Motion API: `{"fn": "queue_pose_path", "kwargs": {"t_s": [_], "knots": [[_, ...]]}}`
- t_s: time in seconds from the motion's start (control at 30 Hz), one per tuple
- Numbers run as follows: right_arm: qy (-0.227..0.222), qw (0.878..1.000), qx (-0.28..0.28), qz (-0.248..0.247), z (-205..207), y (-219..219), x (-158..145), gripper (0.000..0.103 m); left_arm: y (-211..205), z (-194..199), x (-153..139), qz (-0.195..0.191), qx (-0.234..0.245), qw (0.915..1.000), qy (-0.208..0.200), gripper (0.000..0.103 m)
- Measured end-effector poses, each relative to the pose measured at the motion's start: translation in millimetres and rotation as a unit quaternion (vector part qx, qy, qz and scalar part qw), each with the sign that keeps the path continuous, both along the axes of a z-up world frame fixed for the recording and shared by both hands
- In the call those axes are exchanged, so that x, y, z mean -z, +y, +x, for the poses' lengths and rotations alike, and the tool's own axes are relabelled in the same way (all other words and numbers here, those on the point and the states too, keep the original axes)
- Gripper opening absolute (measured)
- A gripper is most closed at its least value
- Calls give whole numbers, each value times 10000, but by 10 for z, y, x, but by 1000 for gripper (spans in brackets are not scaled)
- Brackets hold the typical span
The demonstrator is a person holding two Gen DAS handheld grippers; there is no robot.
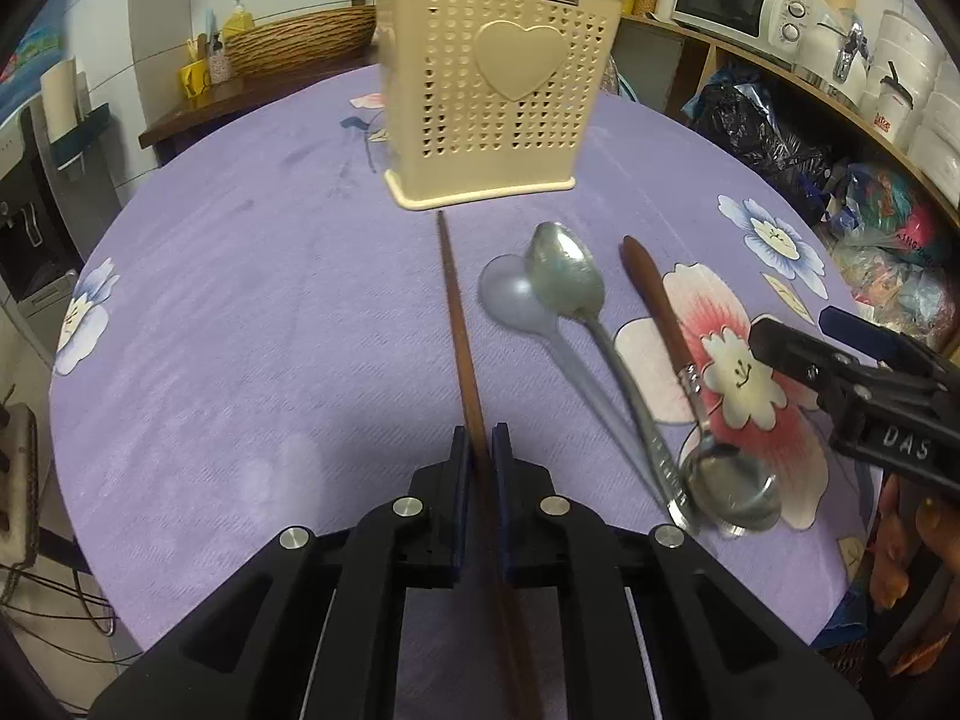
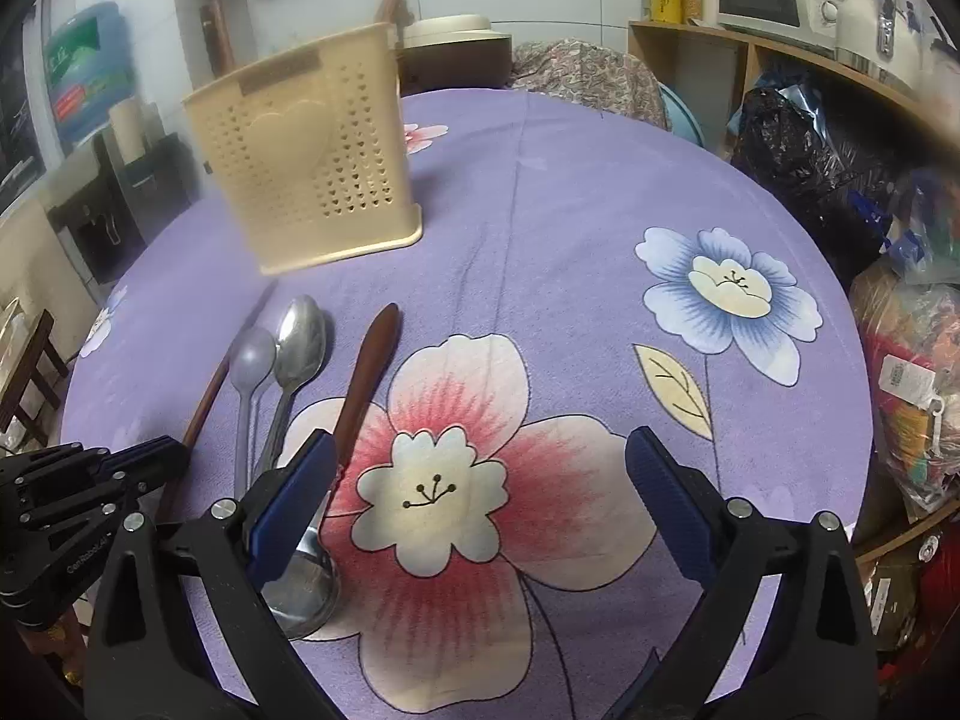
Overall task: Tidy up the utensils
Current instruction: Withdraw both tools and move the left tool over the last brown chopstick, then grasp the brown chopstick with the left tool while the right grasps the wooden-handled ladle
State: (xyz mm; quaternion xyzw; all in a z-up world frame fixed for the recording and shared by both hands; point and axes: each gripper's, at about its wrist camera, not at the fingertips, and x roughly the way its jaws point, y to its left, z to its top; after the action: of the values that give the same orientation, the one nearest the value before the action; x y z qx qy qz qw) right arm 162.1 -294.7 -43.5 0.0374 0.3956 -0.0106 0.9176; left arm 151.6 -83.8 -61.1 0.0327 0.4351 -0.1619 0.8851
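Observation:
A cream perforated utensil holder (image 1: 498, 96) (image 2: 306, 180) stands upright at the far side of the table. A long brown chopstick (image 1: 459, 324) (image 2: 210, 396) lies pointing at it, and my left gripper (image 1: 480, 444) (image 2: 171, 459) is shut on its near part. To the right lie a clear plastic spoon (image 1: 510, 300) (image 2: 252, 360), a metal spoon (image 1: 567, 282) (image 2: 303, 336) partly over it, and a wooden-handled ladle (image 1: 654, 300) (image 2: 369, 372). My right gripper (image 2: 480, 444) (image 1: 792, 330) hovers open just right of the ladle, over the pink flower print, holding nothing.
A purple floral cloth (image 1: 240, 300) covers the round table. Bulging plastic bags (image 2: 798, 156) and a wooden shelf with a microwave (image 1: 732, 0) crowd the right side. A wicker basket (image 1: 300, 42) sits on a counter behind the table at the left.

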Motion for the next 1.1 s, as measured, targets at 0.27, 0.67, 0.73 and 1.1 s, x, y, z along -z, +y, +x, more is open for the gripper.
{"fn": "queue_pose_path", "kwargs": {"t_s": [0.27,0.67,0.73,1.1], "knots": [[125,9999,-92,22,42,57,68,95,332,-265,13,-77,-148,9998,51,8],[94,9997,-246,-18,118,143,18,95,248,206,-51,-22,141,9998,151,34],[97,9995,-290,-15,149,145,6,95,170,341,-72,178,258,9995,69,34],[427,9978,-493,81,508,226,31,72,-3,786,-35,457,406,9978,272,20]]}}
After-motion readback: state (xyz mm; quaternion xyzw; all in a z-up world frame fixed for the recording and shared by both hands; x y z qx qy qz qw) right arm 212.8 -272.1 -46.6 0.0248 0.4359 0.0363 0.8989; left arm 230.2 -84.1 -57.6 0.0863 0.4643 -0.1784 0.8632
